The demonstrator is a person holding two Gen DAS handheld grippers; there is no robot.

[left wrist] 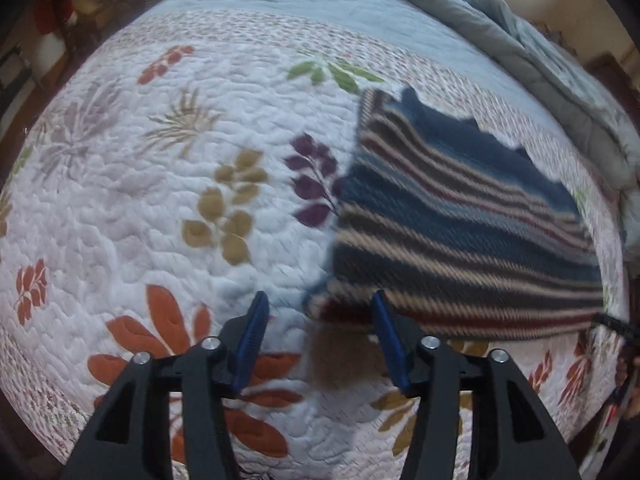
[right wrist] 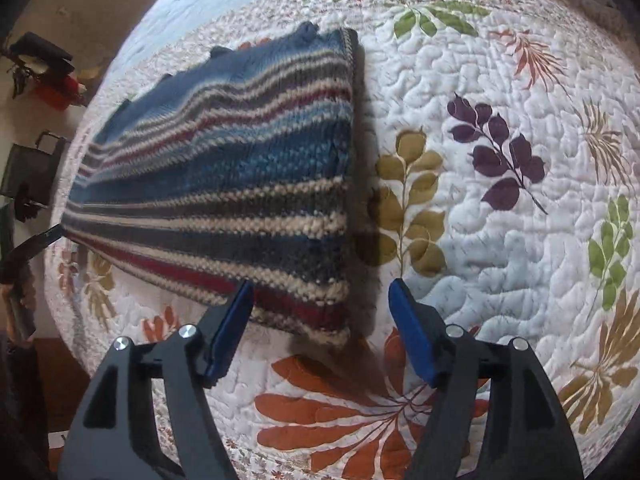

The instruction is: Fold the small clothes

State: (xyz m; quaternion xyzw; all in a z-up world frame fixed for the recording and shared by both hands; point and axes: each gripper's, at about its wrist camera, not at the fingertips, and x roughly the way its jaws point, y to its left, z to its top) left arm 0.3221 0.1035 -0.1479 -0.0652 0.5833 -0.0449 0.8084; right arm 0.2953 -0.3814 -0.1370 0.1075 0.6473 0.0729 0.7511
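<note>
A knitted garment point(left wrist: 460, 220) with blue, cream, dark red and black stripes lies folded flat on the floral quilt point(left wrist: 160, 200). My left gripper point(left wrist: 320, 300) hangs open just above the garment's near left corner, with nothing between its blue pads point(left wrist: 252, 332). In the right wrist view the same garment point(right wrist: 240, 168) fills the left half, its folded edge running down the middle. Above its near right corner my right gripper point(right wrist: 320, 286) is open, pads point(right wrist: 416, 336) apart from the knit and holding nothing.
The white quilt point(right wrist: 500, 240) with leaf prints spreads wide to both sides of the garment. A grey duvet point(left wrist: 540, 52) is bunched along the bed's far right side. Dark furniture point(right wrist: 32, 168) stands on the floor past the bed's edge.
</note>
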